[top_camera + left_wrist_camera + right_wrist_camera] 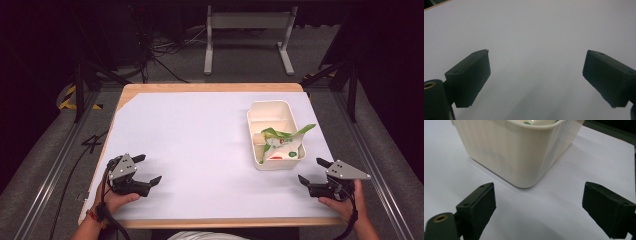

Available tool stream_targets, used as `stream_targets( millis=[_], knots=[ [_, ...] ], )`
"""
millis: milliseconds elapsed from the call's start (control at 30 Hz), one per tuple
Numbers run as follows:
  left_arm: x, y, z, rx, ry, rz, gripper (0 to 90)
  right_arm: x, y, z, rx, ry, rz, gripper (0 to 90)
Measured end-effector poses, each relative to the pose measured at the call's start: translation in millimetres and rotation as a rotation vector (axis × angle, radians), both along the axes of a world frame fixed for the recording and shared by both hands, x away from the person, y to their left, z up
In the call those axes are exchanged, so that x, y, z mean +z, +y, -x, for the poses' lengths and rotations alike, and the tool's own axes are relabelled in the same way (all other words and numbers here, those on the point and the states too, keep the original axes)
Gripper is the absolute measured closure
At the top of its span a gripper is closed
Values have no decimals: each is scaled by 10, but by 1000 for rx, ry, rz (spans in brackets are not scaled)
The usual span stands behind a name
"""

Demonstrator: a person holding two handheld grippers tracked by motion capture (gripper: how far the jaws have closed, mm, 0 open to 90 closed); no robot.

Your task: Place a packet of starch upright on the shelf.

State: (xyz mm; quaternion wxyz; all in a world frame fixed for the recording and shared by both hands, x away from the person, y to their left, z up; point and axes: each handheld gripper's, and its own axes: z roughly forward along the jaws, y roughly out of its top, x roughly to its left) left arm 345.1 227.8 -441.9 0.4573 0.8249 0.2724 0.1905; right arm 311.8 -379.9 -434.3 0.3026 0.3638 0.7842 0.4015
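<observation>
High view: one tub (287,112), perhaps two wrappers (280,142); two grippers (143,170) (311,171), jaws spread, empty.

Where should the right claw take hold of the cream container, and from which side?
Likely the container's near right corner rim, approached from the person's side. That corner faces the open right claw, its wall stands upright and thin, and the green wrapper lies just inside.
</observation>
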Motion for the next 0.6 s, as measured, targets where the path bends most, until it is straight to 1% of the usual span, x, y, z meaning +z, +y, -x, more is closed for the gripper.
stream_targets(
  millis=[67, 133, 233, 333, 433, 600],
  knots=[
    [-5, 13, 4, -4, 4, -4, 84, -5, 13, 3, -7, 0, 9, 114],
    [0, 29, 12, 4, -1, 6, 84, -7, 18, 6, -1, 2, 0, 113],
    [-1, 32, 18, 6, -1, 7, 85, -23, 24, 4, -6, 5, 16, 110],
    [-3, 25, 3, 2, 2, -1, 84, -30, 26, -2, -6, 0, 19, 106],
    [-10, 11, -9, 4, 9, -2, 84, -50, 28, -11, -10, 13, 29, 106],
    [-14, 2, -14, 4, 10, -9, 84, -63, 42, -5, 0, 16, 34, 106]
  ],
)
